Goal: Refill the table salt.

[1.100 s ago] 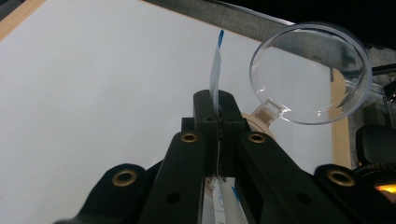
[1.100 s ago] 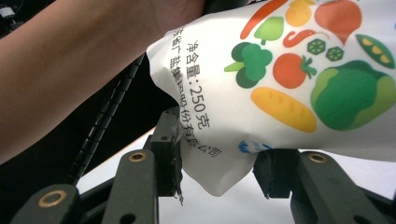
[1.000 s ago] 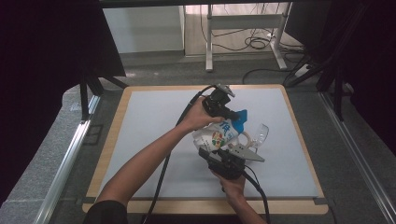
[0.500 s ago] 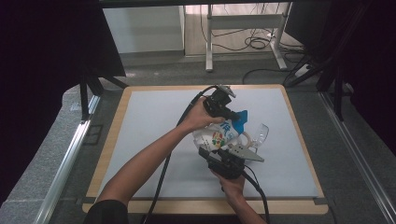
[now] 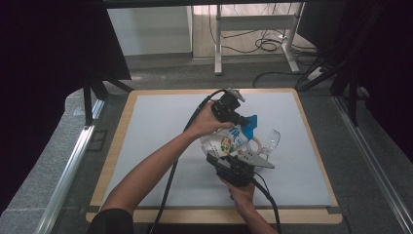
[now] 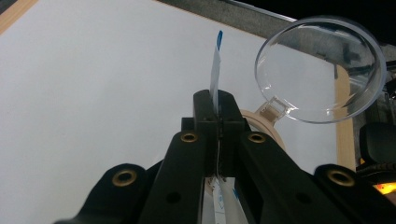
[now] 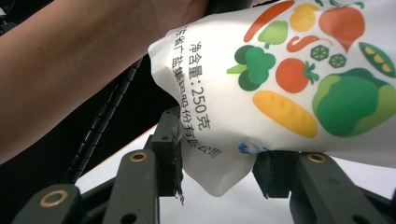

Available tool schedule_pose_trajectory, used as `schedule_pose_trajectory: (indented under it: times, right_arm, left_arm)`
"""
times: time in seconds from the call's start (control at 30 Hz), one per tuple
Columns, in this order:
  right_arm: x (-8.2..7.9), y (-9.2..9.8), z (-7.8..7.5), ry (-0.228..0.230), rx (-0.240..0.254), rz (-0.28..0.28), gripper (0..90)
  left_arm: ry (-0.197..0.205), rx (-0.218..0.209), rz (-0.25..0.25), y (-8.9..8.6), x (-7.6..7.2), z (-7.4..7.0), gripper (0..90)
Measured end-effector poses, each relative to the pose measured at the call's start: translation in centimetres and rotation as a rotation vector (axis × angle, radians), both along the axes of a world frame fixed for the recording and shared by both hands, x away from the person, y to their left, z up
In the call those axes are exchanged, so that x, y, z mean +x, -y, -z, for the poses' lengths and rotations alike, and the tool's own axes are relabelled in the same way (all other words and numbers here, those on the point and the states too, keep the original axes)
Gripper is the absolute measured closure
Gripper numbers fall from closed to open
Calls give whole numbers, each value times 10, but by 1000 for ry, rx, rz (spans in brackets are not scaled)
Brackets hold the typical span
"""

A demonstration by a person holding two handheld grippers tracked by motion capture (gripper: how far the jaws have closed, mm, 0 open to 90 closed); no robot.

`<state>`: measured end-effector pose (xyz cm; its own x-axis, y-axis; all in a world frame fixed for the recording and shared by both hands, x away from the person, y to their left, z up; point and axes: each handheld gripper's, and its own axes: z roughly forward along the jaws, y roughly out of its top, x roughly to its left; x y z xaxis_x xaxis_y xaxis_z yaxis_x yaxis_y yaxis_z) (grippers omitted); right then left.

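White plastic pouch printed with coloured vegetables (image 5: 228,140) is held above the pale grey worktop (image 5: 156,126), right of its centre and nearer the front edge than the far one. Both tongs have hold of it.

Left gripper (image 5: 237,116) grips the pouch's upper end, on the far side. In the left gripper view its jaws are closed tight on a thin white strip with a blue tip (image 6: 215,70), which stands edge-on and upright between the two pads. In the high view a blue flap (image 5: 250,122) shows just beside that gripper; it is probably the same blue-edged top of the pouch, though the resolution there is poor.

Right gripper (image 5: 233,157) comes in from the front edge. In the right gripper view (image 7: 217,175) its jaws stand partly apart, with the pouch's lower corner between them. The left pad (image 7: 169,144) touches the film; contact on the other side cannot be made out. Printed text reads "250" along the pouch edge (image 7: 204,100).

Clear round plastic lens on a beige handle (image 6: 322,70) lies just beside the pouch toward the worktop's right edge; it resembles a magnifying glass. In the high view it (image 5: 272,140) sits close to the right gripper's grey three-cornered plate (image 5: 254,160).

The person's left forearm (image 5: 156,165) crosses the worktop diagonally from the front left corner.
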<state>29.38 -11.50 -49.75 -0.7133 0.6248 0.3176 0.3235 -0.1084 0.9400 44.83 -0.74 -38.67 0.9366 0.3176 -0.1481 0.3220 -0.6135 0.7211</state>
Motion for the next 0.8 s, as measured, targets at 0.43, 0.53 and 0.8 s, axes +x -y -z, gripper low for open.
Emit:
schedule_pose_trajectory:
  times: [0.43,0.53,0.8]
  right_arm:
    - [0,-1,0,2,-4,-2,581]
    - [0,-1,0,2,-6,-3,581]
    - [-1,-2,0,4,-10,0,582]
  left_arm:
    - [-1,-5,-5,-2,0,1,900]
    - [1,-4,-6,-3,-1,1,900]
    - [2,-5,-7,-3,-1,0,900]
